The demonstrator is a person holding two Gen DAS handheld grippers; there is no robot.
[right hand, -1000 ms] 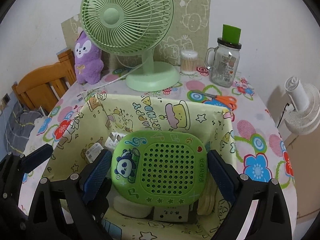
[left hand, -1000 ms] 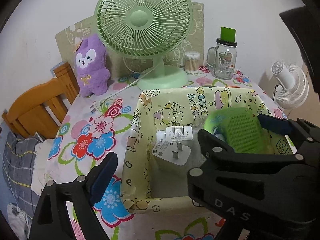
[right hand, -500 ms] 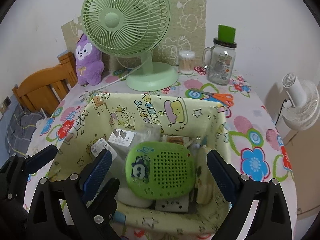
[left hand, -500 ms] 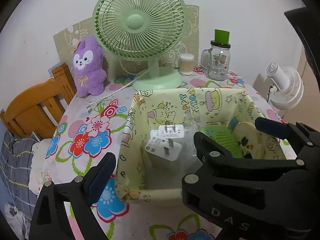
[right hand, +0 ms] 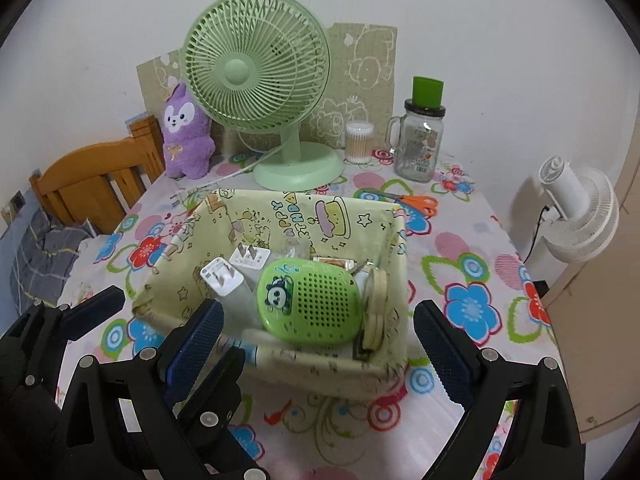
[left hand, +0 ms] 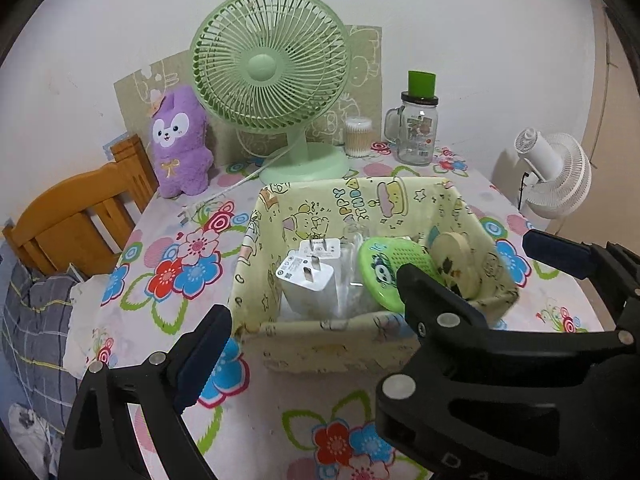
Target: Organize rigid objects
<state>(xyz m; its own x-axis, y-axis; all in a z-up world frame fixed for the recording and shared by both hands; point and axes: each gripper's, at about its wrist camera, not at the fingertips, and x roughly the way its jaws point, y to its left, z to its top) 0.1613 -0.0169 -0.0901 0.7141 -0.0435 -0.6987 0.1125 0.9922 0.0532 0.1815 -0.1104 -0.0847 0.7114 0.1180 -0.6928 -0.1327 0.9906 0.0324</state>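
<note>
The green panda box (right hand: 310, 302) lies inside the yellow cloth basket (right hand: 280, 216), on top of the other small things. It sits just ahead of the right gripper (right hand: 316, 344), between the lines of its two fingers and a little above them. Its long side runs across, from one finger toward the other. Nothing touches it.

Going left to right: the left gripper (left hand: 304, 344) hangs in front of the basket's left corner, fingers wide apart and holding nothing. Just past its fingers stand two white plug chargers (left hand: 310, 276) in the basket. Next comes the green box, then some round wooden discs (right hand: 376, 300) standing on edge against the basket's right wall. The right gripper's fingers are wide apart too, and empty. It is the nearer one to the green box.

I think the box is now put away, and the next thing to pick may be the orange scissors (right hand: 416, 203), lying on the table behind the basket, far ahead of the right fingers.

The table (right hand: 472, 280) has a bright flower cloth. At the back stand a purple plush toy (right hand: 186, 138), a green fan (right hand: 260, 80), a cotton swab tub (right hand: 359, 142) and a glass jar (right hand: 420, 148), by a white wall.
</note>
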